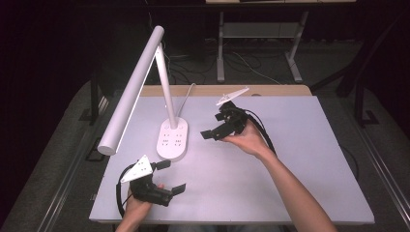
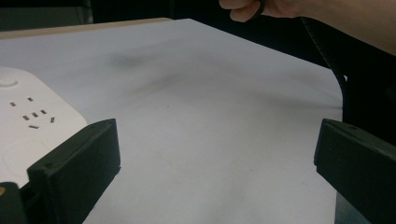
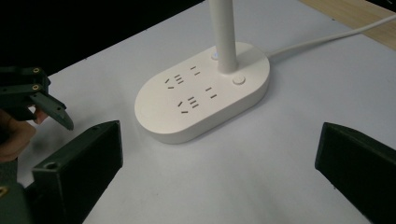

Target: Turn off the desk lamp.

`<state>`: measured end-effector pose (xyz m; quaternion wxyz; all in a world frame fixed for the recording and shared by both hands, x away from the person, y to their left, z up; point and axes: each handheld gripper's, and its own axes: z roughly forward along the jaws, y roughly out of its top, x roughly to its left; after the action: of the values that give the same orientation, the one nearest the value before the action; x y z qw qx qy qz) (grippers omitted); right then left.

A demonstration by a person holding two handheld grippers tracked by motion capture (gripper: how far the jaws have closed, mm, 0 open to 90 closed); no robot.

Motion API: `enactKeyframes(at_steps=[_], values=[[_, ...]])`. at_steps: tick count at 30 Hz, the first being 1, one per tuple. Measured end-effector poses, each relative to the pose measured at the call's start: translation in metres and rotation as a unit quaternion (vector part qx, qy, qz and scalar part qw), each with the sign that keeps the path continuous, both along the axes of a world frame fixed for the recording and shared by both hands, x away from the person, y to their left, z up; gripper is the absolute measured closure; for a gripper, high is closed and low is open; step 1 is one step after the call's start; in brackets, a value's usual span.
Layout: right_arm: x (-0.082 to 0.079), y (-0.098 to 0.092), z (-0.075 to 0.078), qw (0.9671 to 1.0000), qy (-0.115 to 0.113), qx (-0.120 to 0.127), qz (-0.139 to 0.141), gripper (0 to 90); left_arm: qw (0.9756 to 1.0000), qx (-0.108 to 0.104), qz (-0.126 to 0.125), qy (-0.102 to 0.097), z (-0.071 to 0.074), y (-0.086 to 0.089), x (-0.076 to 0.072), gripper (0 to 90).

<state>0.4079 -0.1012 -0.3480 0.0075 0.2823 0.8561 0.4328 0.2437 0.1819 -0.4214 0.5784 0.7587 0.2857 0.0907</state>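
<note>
Hovering right gripper [image 1: 212, 129] released, just right of lamp base [image 1: 172, 138] | left gripper [image 1: 170, 176] released, below base

A flat, pale grey rectangular table top [image 1: 290, 159] with rounded corners carries the scene, edged along its twelve o'clock side by a light wooden strip [image 1: 270, 90]. Toward ten o'clock from the table's middle stands a white oval plastic lamp base [image 1: 172, 140] with socket slots in its top; a thin white cord [image 1: 185, 98] runs from it toward twelve o'clock over the wooden strip.
</note>
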Motion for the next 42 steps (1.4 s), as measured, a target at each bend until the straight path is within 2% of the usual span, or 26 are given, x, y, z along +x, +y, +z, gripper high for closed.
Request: enactKeyframes(at_steps=[11,17,19,21,22,25,26,31,32,33,34,35,38,42], values=[[0.019,0.019,-0.004,1.0000,0.003,0.005,0.004,0.8,1.0000,0.000,-0.002,-0.002,0.000,-0.001,0.000,0.0],[0.029,0.030,-0.005,0.9999,-0.005,0.009,0.002,0.9,1.0000,-0.002,-0.002,-0.002,0.001,0.002,0.001,0.0],[0.032,0.033,-0.006,0.9999,-0.005,0.013,0.007,6.7,1.0000,-0.003,-0.001,-0.002,0.001,0.002,0.000,0.0],[0.035,0.038,-0.009,0.9998,-0.006,0.015,0.012,7.9,1.0000,-0.003,-0.002,-0.003,0.001,0.002,0.001,0.0],[0.036,0.040,-0.010,0.9998,-0.004,0.016,0.012,14.0,1.0000,-0.003,-0.002,-0.003,0.001,0.002,0.001,0.0],[0.038,0.042,-0.012,0.9995,-0.007,0.026,0.015,16.5,1.0000,-0.003,-0.002,-0.001,0.001,0.002,0.001,0.0],[0.040,0.045,-0.015,0.9995,-0.005,0.026,0.018,20.8,1.0000,-0.003,-0.002,-0.001,0.001,0.001,0.000,0.0],[0.045,0.051,-0.019,0.9993,-0.002,0.030,0.021,28.3,1.0000,-0.002,-0.005,-0.004,0.001,0.002,0.001,0.0],[0.048,0.054,-0.021,0.9992,0.000,0.034,0.022,32.9,1.0000,-0.002,-0.005,-0.003,0.001,0.002,0.001,0.0],[0.048,0.054,-0.021,0.9992,0.000,0.034,0.022,32.9,1.0000,-0.002,-0.005,-0.002,0.001,0.001,0.001,0.0],[0.051,0.056,-0.023,0.9990,0.001,0.036,0.025,38.3,1.0000,-0.002,-0.005,-0.002,0.001,0.001,0.001,0.0],[0.052,0.057,-0.025,0.9991,0.001,0.034,0.025,38.3,1.0000,-0.002,-0.006,-0.002,0.001,0.001,0.001,0.0],[0.056,0.060,-0.028,0.9993,0.006,0.029,0.023,48.2,1.0000,-0.002,-0.005,-0.003,0.001,0.002,0.000,0.0],[0.061,0.064,-0.032,0.9993,0.011,0.030,0.018,55.6,1.0000,-0.007,-0.004,-0.001,0.001,0.002,0.001,0.0]])
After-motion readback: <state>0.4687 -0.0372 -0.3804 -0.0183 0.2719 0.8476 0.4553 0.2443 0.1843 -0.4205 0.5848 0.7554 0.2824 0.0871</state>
